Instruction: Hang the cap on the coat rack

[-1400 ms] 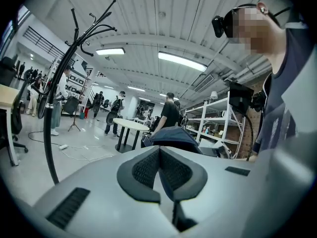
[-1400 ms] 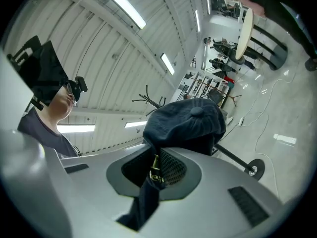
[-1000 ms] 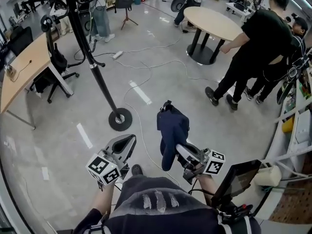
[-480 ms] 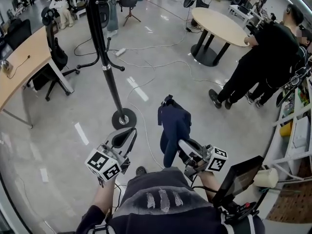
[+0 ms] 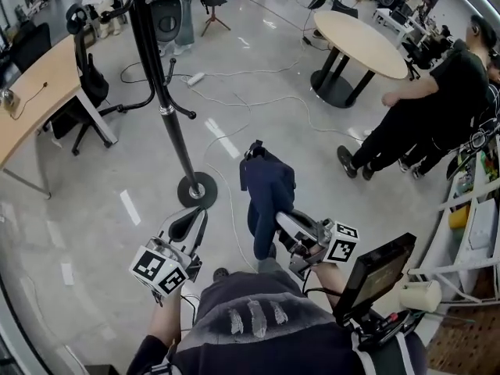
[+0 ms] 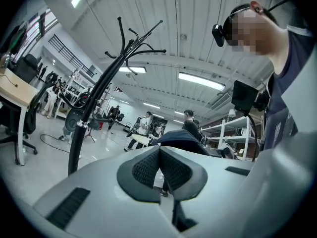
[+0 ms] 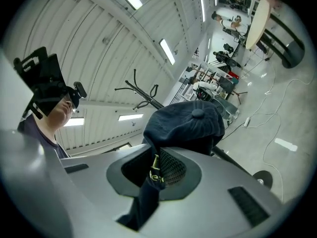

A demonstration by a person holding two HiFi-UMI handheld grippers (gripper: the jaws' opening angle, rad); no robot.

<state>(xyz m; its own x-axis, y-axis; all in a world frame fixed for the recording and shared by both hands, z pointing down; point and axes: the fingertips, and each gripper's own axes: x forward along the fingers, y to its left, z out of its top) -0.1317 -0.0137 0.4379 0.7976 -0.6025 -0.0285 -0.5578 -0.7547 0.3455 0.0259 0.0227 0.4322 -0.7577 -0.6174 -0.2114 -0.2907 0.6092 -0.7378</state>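
One cap (image 5: 266, 187), one coat rack (image 5: 167, 114), two grippers (image 5: 190, 219) (image 5: 282, 222), one round table (image 5: 356, 41).

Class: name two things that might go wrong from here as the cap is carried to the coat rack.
1. The right gripper pinches the navy cap only by its rear strap, so it may slip free.
2. Loose cables trail past the base of the coat rack: a likely trip hazard.

Head view steeply down, coat rack (image 5: 166, 100) shared
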